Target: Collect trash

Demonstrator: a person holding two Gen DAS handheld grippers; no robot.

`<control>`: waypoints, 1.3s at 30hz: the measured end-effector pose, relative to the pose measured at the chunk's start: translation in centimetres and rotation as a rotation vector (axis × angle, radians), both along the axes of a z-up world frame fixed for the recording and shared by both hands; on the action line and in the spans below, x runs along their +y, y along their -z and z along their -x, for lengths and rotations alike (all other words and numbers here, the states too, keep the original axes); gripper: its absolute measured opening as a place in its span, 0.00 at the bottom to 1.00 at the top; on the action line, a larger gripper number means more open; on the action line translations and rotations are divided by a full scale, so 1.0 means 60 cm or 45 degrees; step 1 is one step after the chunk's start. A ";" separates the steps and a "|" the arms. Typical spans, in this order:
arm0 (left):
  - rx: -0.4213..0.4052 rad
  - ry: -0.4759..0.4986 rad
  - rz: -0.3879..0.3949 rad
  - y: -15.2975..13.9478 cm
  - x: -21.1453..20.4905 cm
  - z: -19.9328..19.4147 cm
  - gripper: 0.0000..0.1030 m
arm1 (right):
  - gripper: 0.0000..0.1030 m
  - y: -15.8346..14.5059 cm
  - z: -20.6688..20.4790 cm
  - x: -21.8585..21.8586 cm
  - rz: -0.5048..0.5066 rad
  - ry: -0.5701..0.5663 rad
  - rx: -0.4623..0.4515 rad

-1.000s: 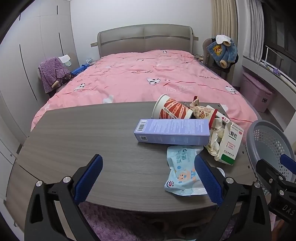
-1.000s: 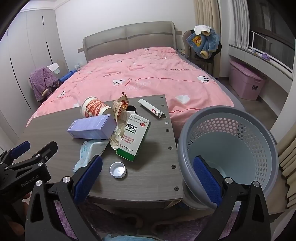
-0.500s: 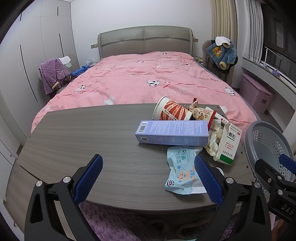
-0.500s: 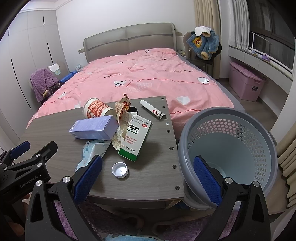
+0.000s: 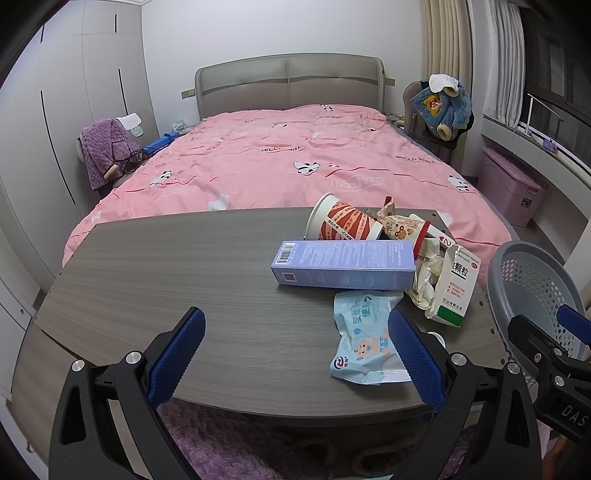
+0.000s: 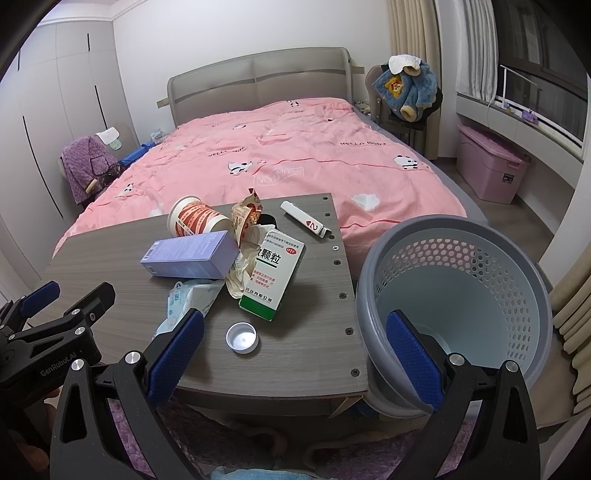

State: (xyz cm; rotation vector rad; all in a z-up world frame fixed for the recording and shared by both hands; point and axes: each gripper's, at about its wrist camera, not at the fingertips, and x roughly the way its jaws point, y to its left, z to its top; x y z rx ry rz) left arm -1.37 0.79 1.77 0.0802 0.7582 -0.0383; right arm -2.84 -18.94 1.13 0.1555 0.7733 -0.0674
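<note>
A home bedroom: a wide bed (image 5: 295,162) under a pink quilt (image 6: 280,166) with a grey headboard (image 5: 290,83), white wardrobes (image 5: 88,92) along one wall, curtains (image 6: 410,33) by the window, and clothes (image 6: 404,90) slung over a chair.

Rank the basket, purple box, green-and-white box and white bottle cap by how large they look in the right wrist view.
Largest to smallest:
1. basket
2. purple box and green-and-white box: look about alike, so unranked
3. white bottle cap
The basket sits nearest the camera, which inflates it.
</note>
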 end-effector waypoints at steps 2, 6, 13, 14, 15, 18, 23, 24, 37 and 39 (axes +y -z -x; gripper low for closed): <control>-0.002 -0.001 0.001 0.001 0.000 0.000 0.92 | 0.94 -0.004 0.012 -0.002 0.000 0.000 -0.005; -0.003 -0.002 0.002 -0.001 0.000 0.002 0.92 | 0.94 -0.002 0.011 -0.001 0.001 0.000 -0.006; -0.004 -0.001 0.002 -0.001 0.001 0.002 0.92 | 0.94 -0.004 0.012 -0.001 0.001 0.001 -0.008; -0.004 -0.001 0.002 0.000 0.000 0.002 0.92 | 0.94 -0.005 0.012 -0.001 0.001 0.001 -0.008; -0.004 -0.001 0.002 0.000 0.000 0.002 0.92 | 0.94 -0.003 0.011 -0.001 0.002 0.000 -0.008; -0.004 -0.001 0.001 0.000 0.000 0.002 0.92 | 0.94 -0.003 0.012 -0.001 0.001 0.000 -0.009; -0.003 -0.001 0.002 0.000 0.000 0.002 0.92 | 0.94 -0.004 0.012 -0.001 0.001 0.000 -0.010; -0.003 0.001 0.001 -0.001 0.000 0.002 0.92 | 0.94 -0.004 0.012 -0.001 0.002 0.000 -0.011; -0.007 0.008 -0.004 -0.003 -0.006 0.006 0.92 | 0.94 -0.005 0.015 -0.002 0.000 0.001 -0.014; -0.008 0.010 -0.004 -0.004 -0.006 0.006 0.92 | 0.94 -0.004 0.015 -0.002 0.000 0.002 -0.016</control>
